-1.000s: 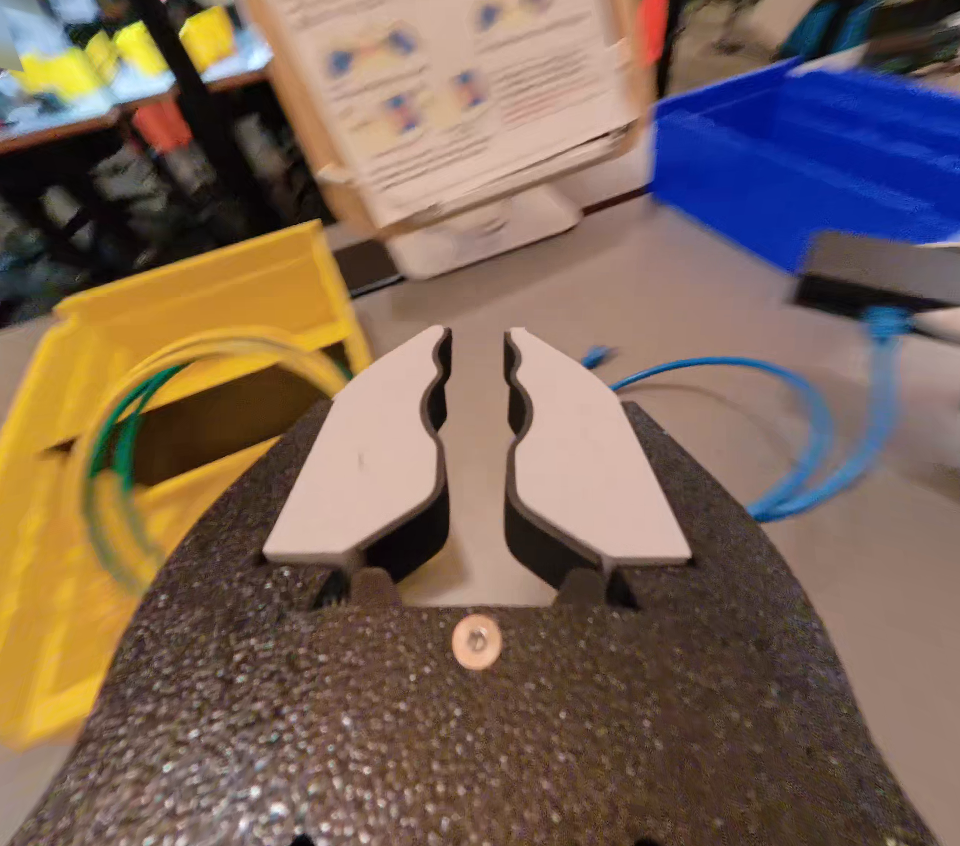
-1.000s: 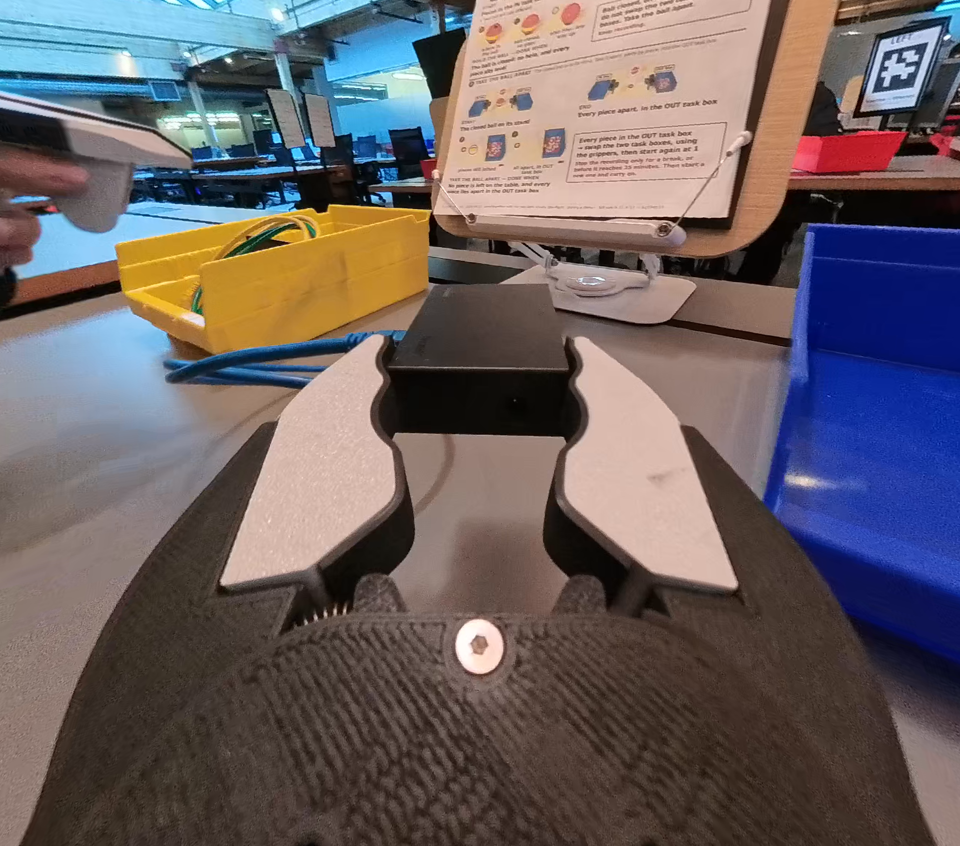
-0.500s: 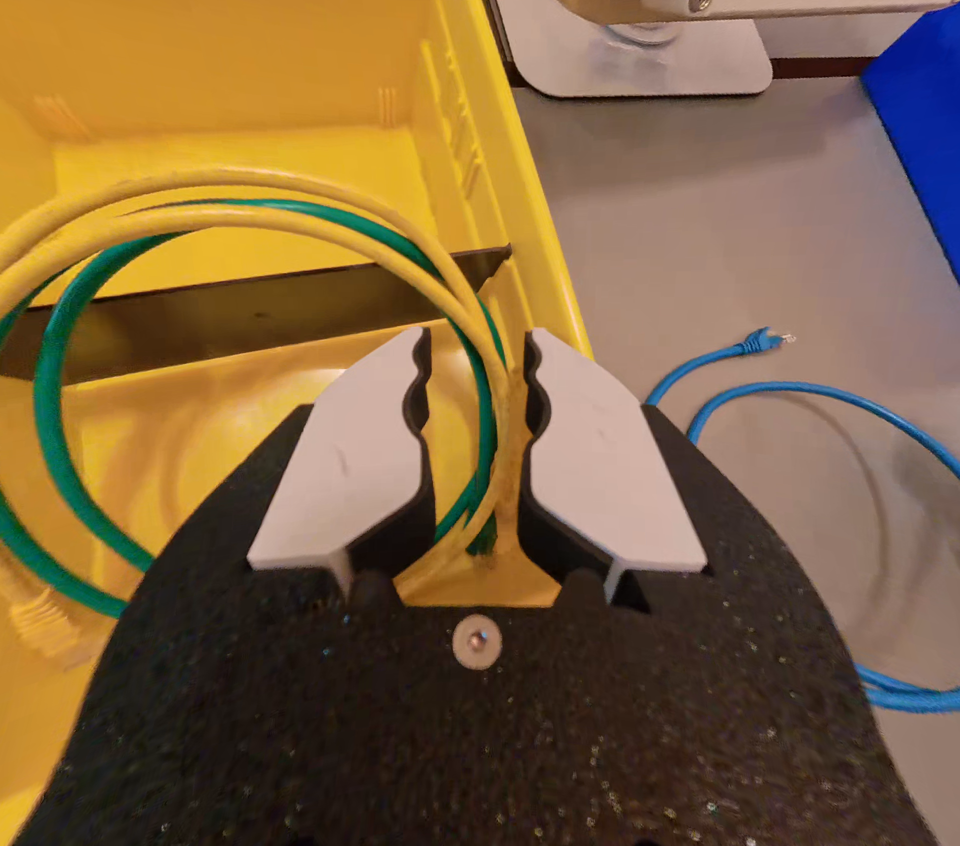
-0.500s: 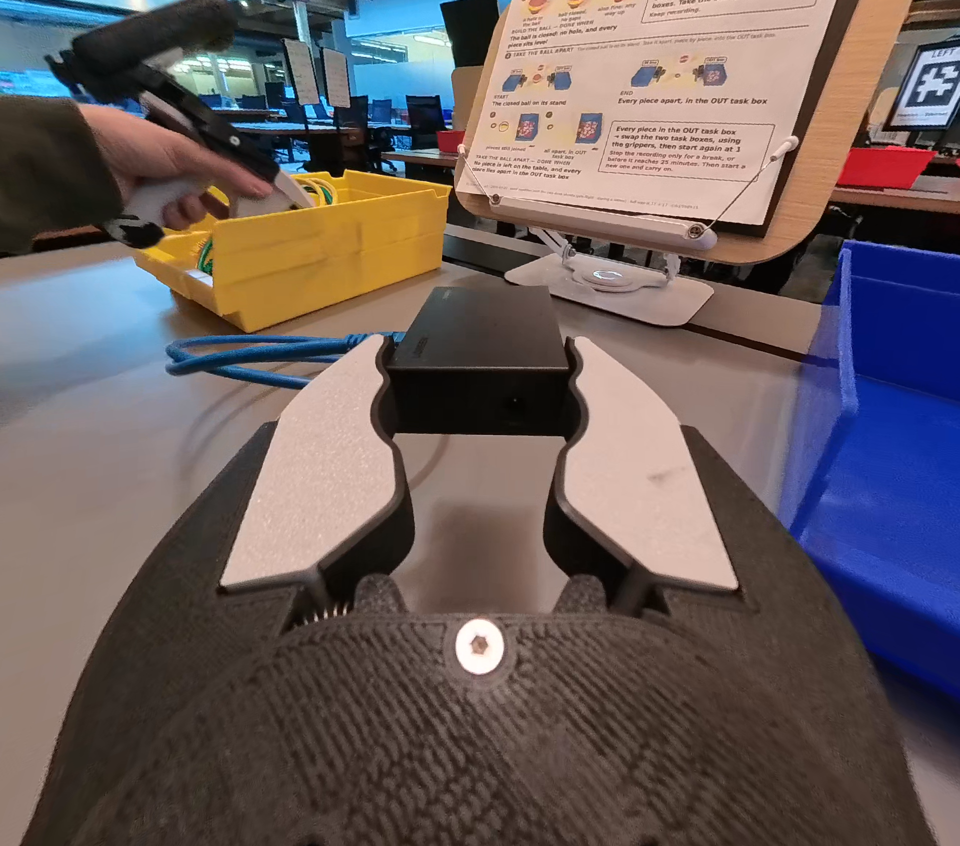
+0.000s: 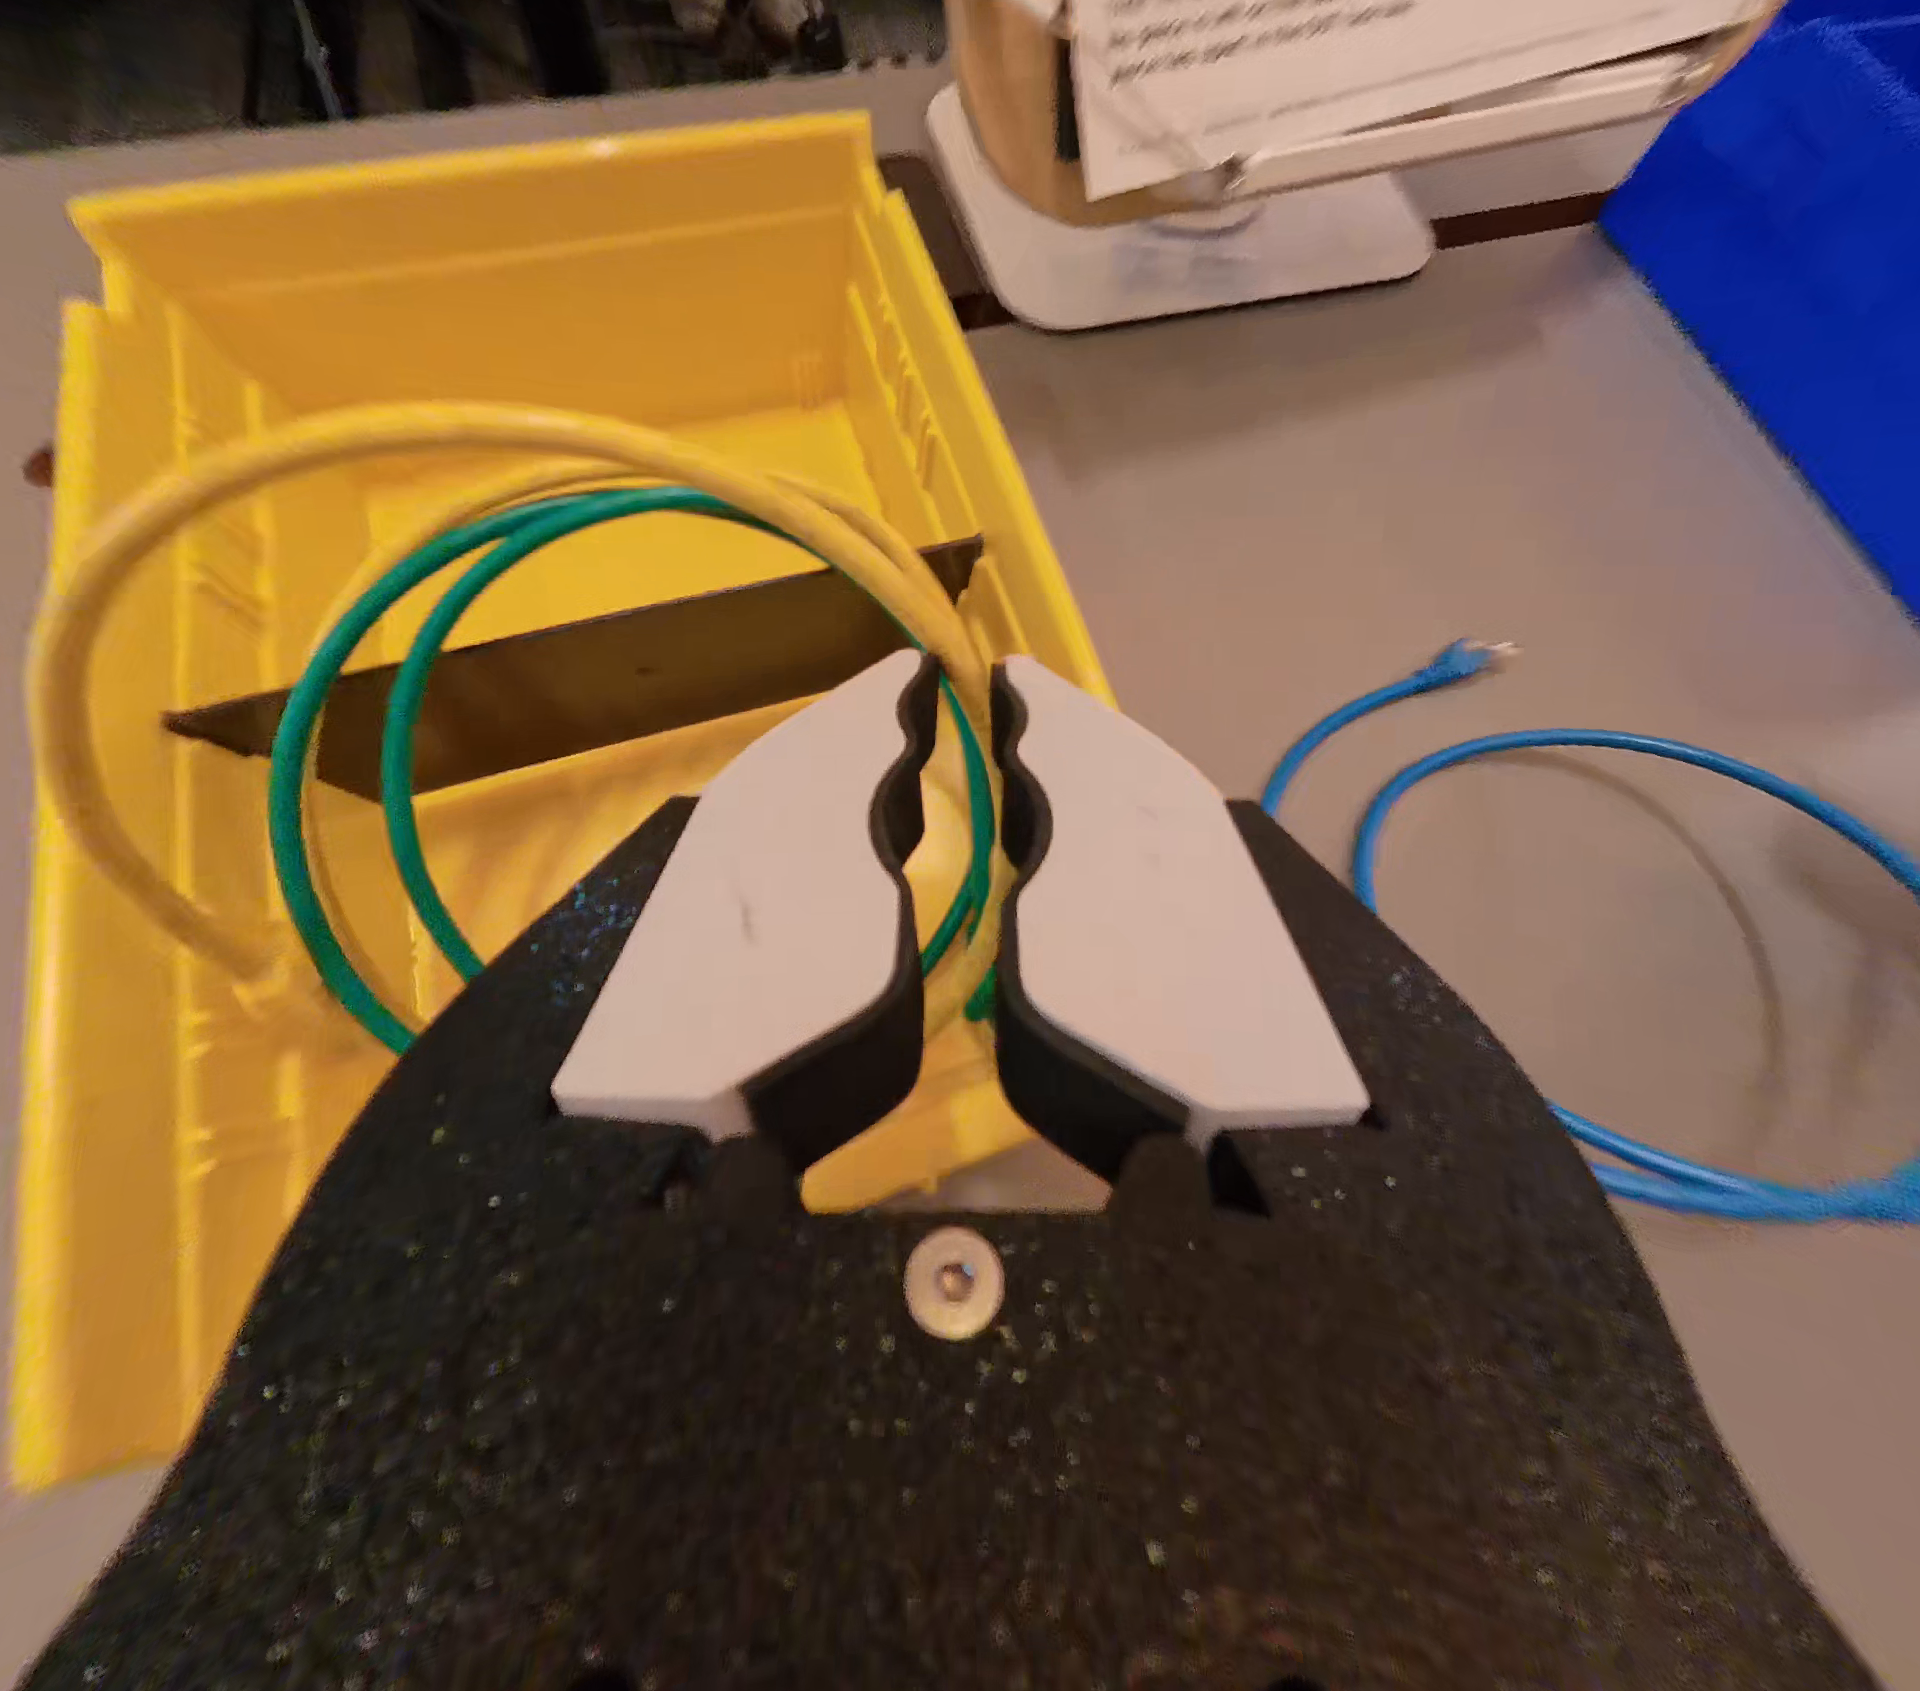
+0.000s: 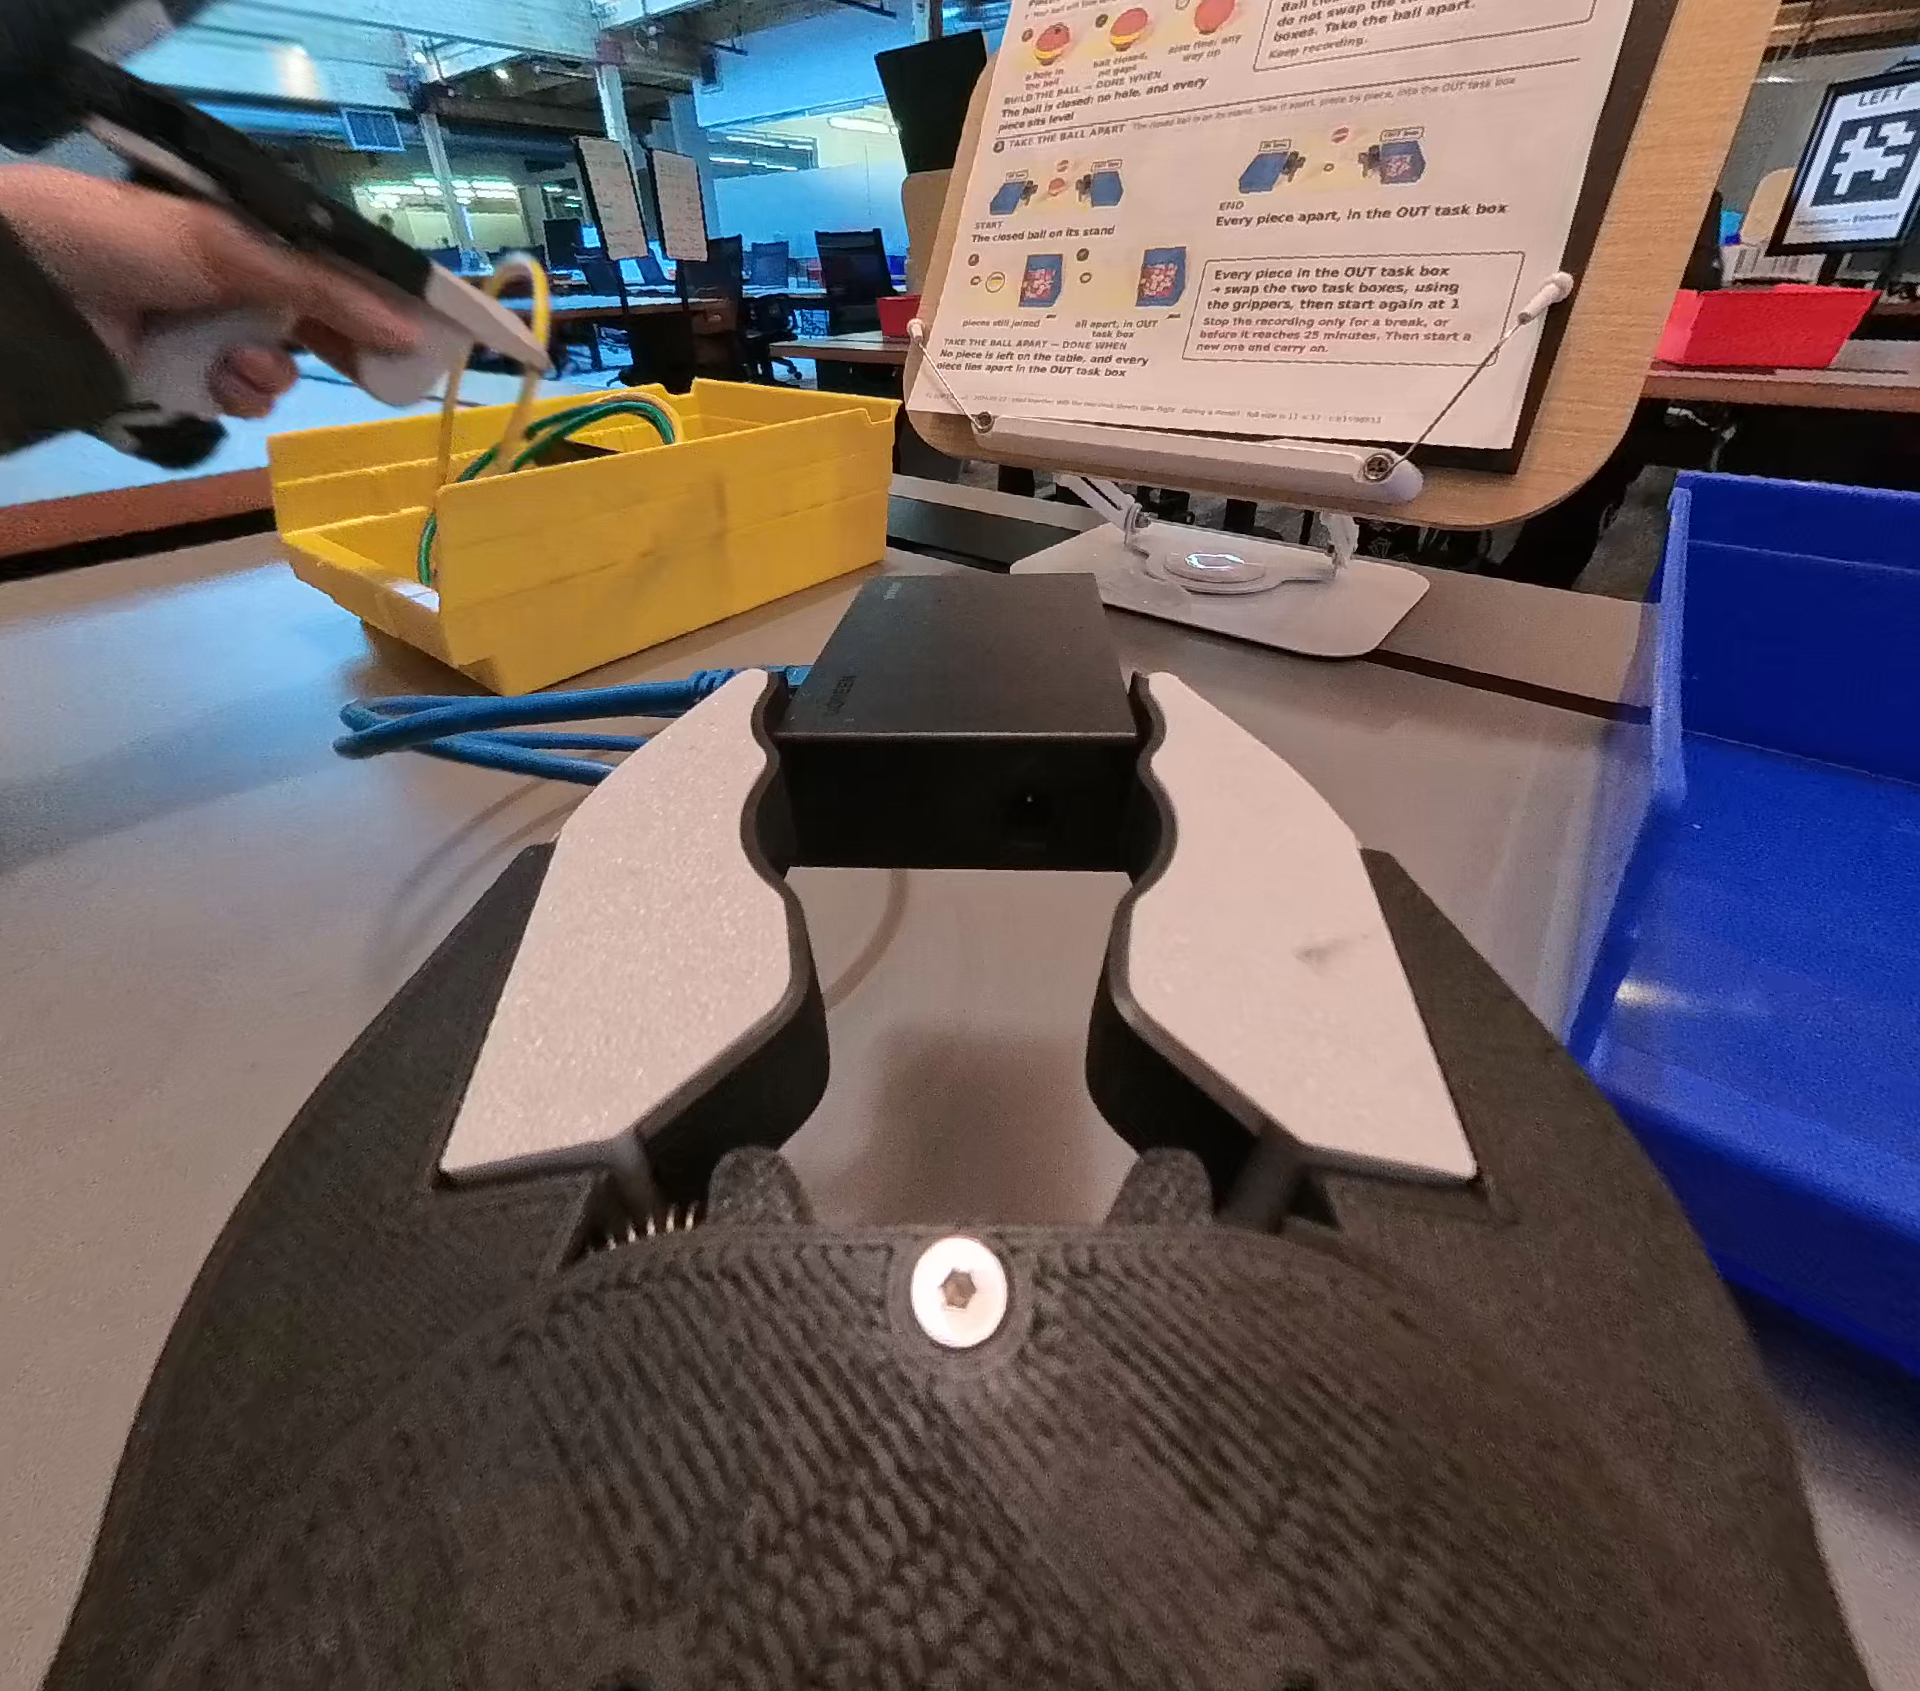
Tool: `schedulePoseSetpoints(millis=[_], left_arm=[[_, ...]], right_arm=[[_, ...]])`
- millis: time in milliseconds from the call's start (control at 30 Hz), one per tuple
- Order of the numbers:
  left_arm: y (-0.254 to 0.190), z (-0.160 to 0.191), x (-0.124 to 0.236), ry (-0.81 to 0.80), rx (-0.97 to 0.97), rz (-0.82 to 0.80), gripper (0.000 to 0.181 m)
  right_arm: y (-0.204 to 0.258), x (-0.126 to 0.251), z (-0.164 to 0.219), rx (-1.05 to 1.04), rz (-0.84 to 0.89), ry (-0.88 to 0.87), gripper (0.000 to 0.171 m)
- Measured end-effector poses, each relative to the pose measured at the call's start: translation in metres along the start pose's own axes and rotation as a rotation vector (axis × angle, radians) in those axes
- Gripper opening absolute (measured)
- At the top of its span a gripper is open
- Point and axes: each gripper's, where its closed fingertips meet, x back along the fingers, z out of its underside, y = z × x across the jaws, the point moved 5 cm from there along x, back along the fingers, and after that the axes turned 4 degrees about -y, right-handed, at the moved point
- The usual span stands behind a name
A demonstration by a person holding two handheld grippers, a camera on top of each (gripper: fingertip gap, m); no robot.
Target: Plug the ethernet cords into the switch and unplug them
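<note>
My left gripper (image 5: 961, 677) is shut on a yellow ethernet cord (image 5: 416, 436) and holds its loop up out of the yellow bin (image 5: 520, 207). A green cord (image 5: 301, 768) is coiled in the bin beneath it. A blue cord (image 5: 1621, 748) lies looped on the grey table to the right, its free plug (image 5: 1455, 665) bare. My right gripper (image 6: 956, 685) is shut on the black switch (image 6: 966, 644), which rests on the table. The blue cord (image 6: 499, 722) runs to the switch's left side. The left gripper (image 6: 520, 342) also shows there, over the bin.
A blue bin (image 6: 1787, 810) stands close on the right of the switch. A wooden document stand (image 6: 1299, 114) on a white base (image 5: 1174, 259) is behind it. A black divider (image 5: 582, 685) crosses the yellow bin. A person's hand (image 6: 208, 280) holds the left gripper. The grippers' ends are close to 35 centimetres from one another.
My left gripper swung over the yellow bin, closed on the yellow cord and has lifted it upward. My right gripper stays shut on the switch, barely moved.
</note>
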Motion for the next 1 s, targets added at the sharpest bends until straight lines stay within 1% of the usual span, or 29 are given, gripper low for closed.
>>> schedulePoseSetpoints(millis=[167,300,400,467,533,567,600,700,767,867,933,1000], left_arm=[[-0.035,-0.039,0.073,-0.169,-0.029,0.231,0.007],[-0.073,-0.067,0.139,-0.309,-0.131,0.425,0.006],[-0.102,-0.072,0.184,-0.355,-0.24,0.545,0.006],[-0.119,-0.069,0.209,-0.377,-0.316,0.602,0.006],[-0.133,-0.051,0.224,-0.301,-0.377,0.718,0.005],[-0.137,-0.038,0.226,-0.247,-0.411,0.756,0.005],[-0.138,-0.024,0.224,-0.203,-0.449,0.758,0.005],[-0.137,0.034,0.205,-0.038,-0.645,0.743,0.006],[-0.134,0.08,0.185,0.082,-0.768,0.737,0.005],[-0.123,0.145,0.154,0.257,-0.945,0.677,0.005],[-0.118,0.174,0.141,0.335,-1.041,0.642,0.005],[-0.116,0.19,0.134,0.384,-1.082,0.633,0.005]], right_arm=[[-0.003,0.001,-0.001,-0.022,0.013,-0.016,0.062],[-0.009,0.004,-0.003,-0.064,0.029,-0.043,0.062],[-0.016,0.008,-0.005,-0.112,0.048,-0.079,0.062],[-0.02,0.012,-0.007,-0.141,0.059,-0.11,0.062],[-0.026,0.016,-0.009,-0.131,0.086,-0.137,0.062],[-0.029,0.018,-0.009,-0.124,0.095,-0.139,0.062],[-0.032,0.02,-0.01,-0.12,0.108,-0.142,0.062],[-0.04,0.027,-0.012,-0.119,0.147,-0.164,0.062],[-0.044,0.03,-0.012,-0.11,0.167,-0.167,0.062],[-0.047,0.031,-0.012,-0.122,0.177,-0.173,0.062],[-0.046,0.031,-0.012,-0.116,0.174,-0.17,0.062],[-0.044,0.03,-0.012,-0.098,0.166,-0.161,0.062]])
